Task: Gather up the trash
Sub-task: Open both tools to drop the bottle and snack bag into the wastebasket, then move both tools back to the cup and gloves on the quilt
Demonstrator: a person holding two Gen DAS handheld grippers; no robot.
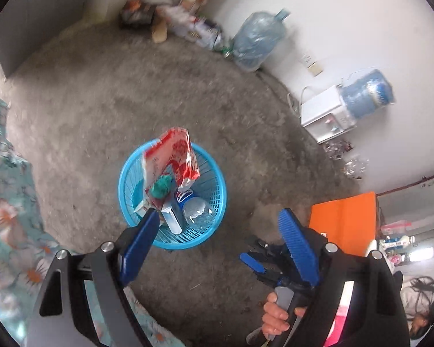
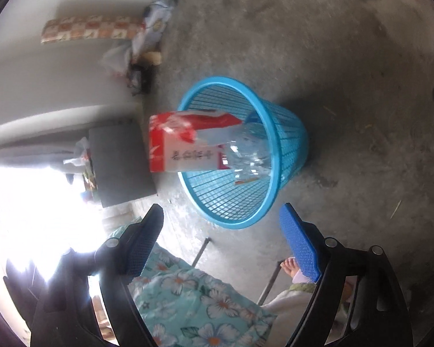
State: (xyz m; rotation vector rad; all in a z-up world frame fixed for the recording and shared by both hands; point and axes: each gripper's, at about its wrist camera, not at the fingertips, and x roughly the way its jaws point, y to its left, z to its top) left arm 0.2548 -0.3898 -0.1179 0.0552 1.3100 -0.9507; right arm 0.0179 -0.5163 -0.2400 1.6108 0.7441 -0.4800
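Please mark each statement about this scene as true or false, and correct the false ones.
1. The blue basket stands on the floor. True.
2. The basket is empty. False: it holds a red and white bag, a clear bottle and other trash.
3. The left gripper is open. True.
4. The right gripper holds the bag. False: it is open and holds nothing.
5. The bag sticks out above the basket rim. True.

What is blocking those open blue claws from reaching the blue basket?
Nothing visible. Only bare concrete floor lies between the open right gripper and the basket. The left gripper hangs open right above its rim.
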